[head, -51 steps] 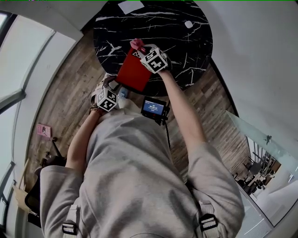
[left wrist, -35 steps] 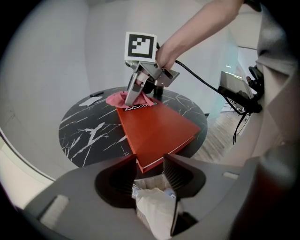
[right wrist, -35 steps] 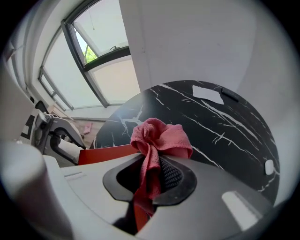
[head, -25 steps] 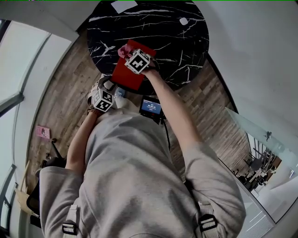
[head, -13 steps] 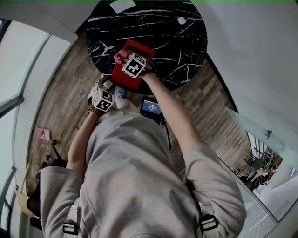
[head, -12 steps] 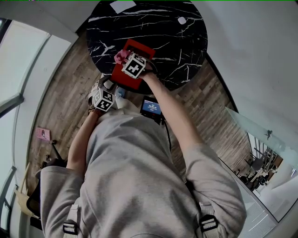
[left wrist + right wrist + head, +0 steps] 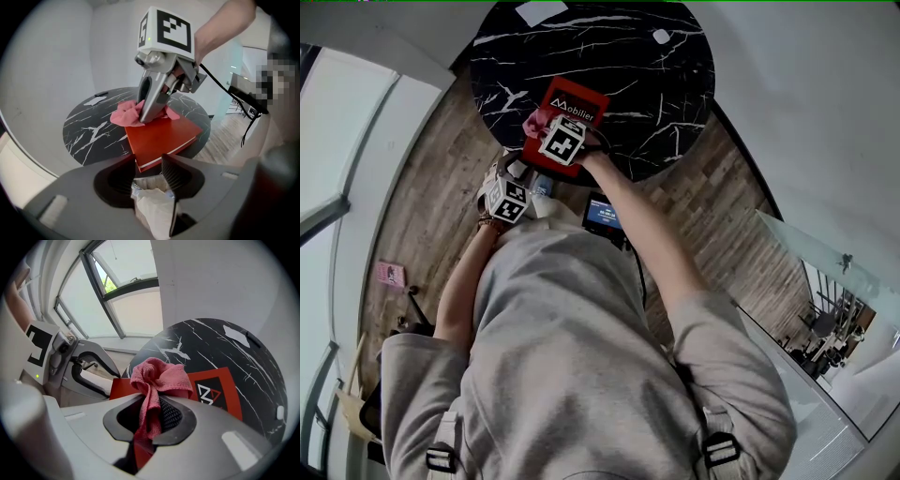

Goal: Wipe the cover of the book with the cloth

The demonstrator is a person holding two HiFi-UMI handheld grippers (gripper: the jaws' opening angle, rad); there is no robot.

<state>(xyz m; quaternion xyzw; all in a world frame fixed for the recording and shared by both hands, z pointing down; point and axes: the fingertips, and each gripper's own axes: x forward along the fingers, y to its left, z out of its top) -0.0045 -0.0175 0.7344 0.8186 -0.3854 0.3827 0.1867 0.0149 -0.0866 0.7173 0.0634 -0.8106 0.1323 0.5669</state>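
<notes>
A red book (image 7: 578, 101) with white print lies on the round black marble table (image 7: 647, 75), its near end over the table's edge. My right gripper (image 7: 152, 401) is shut on a pink cloth (image 7: 157, 376), which rests bunched on the cover near the book's left side (image 7: 532, 120). The left gripper view shows that gripper's fingers (image 7: 149, 101) pointing down onto the book (image 7: 161, 138). My left gripper (image 7: 146, 168) hangs just short of the book's near corner. Its jaws have just been closing a little and stand apart, gripping nothing.
A white sheet (image 7: 541, 12) and a small white thing (image 7: 661, 36) lie at the table's far side. A small screen (image 7: 602, 214) hangs at the person's chest. Something white and crumpled (image 7: 152, 211) shows through the left jaws, below the table edge. Wood floor surrounds the table.
The right gripper has dragged the cloth along the cover toward the book's near end, uncovering the white print. The left gripper has stayed where it was.
</notes>
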